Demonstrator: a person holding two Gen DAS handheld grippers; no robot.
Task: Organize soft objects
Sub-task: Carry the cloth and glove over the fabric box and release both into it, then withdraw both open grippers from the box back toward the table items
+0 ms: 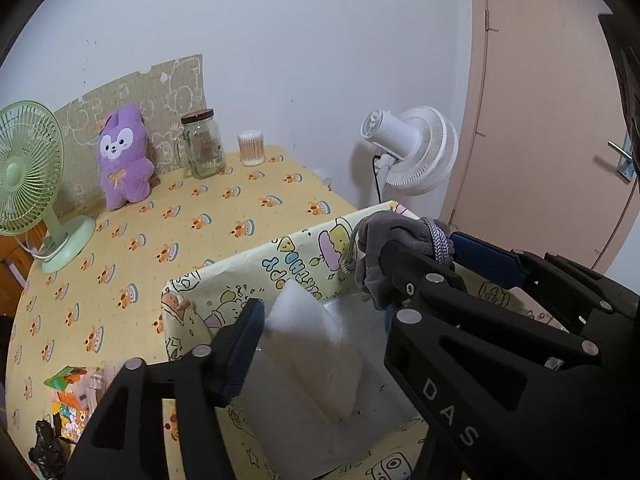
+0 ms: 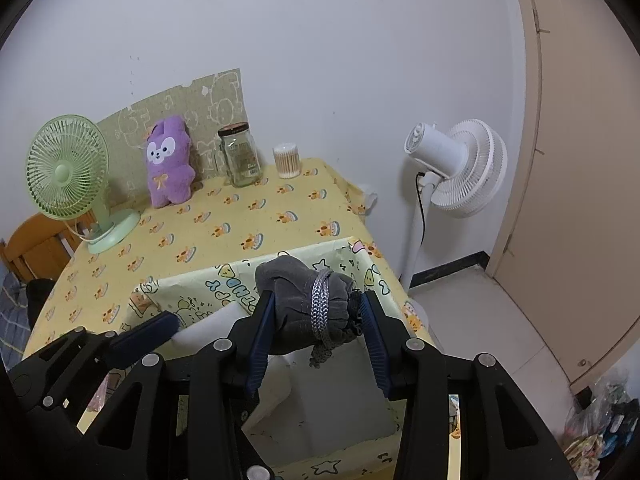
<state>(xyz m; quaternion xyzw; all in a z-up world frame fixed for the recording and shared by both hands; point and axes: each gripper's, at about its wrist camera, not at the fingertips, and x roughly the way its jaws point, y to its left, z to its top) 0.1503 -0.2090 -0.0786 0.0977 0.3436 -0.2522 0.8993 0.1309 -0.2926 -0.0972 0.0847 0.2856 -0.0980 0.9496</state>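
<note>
So the right claw [image 2: 318,322] is pinching a grey drawstring pouch [image 2: 298,300], one blue pad pressed in on each side, and it hangs right over the open cartoon-print box [image 2: 192,284]. It looks light and squishy to me, the fabric bulges out ahead of the pads and the braided cord [image 2: 320,308] wrapped round its middle dangles loose below them. I'd say the bunched middle where the cord cinches it is the right spot to hold, since a loose corner would probably just slide out. Directly below the claw there's a white foam-looking block [image 1: 316,344] already leaning inside the box. The left claw [image 1: 320,316] is spread wide with nothing in it, sitting just left of the right one over the same box. Way out ahead and to the left on the tabletop [image 2: 248,216], a purple plush bunny [image 2: 168,162] leans against a cardboard sheet, also soft, probably easiest grabbed round the belly.
</note>
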